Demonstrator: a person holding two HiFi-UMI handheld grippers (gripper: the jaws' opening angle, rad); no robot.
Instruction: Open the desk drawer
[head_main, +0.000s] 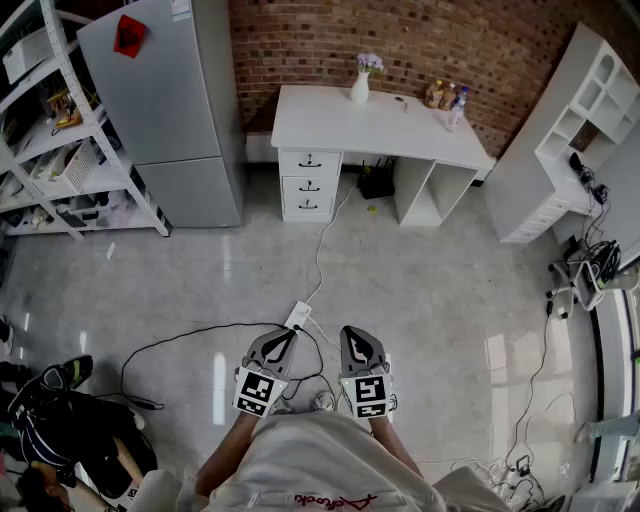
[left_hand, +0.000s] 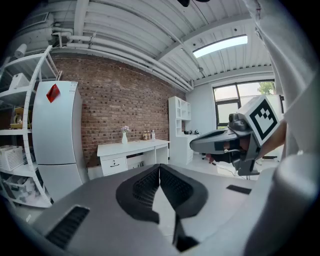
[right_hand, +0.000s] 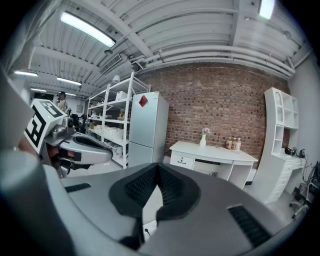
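1. At the far left stands a white shelving rack (head_main: 60, 130) with a grey fridge (head_main: 160, 100) just beside it. Neither has a part in the job.
2. The left gripper (head_main: 280, 342) is held low in front of the person. Its jaws are closed tip to tip with nothing between them.
3. The white desk (head_main: 400, 130) stands against the brick wall, just right of the fridge and well apart from both grippers. Three drawers are stacked under its left end. The top drawer (head_main: 310, 161) and the two below it all sit flush and closed, each with a small dark handle.
4. The right gripper (head_main: 354, 340) is just beside the left one. Its jaws are likewise pressed together on nothing.
5. A tall white cabinet (head_main: 570, 130) fills the right side, angled toward the desk.
6. By my reading, the task is at its very start. The person faces the desk from across open floor, and no handle has been reached.
7. The next move calls for walking up to the drawer stack. A power strip (head_main: 298, 316) and its cable lie on the floor between and need stepping past.
8. After that, one gripper's jaws have to part, line up on a handle, close on it and pull straight out. The task does not say which drawer.
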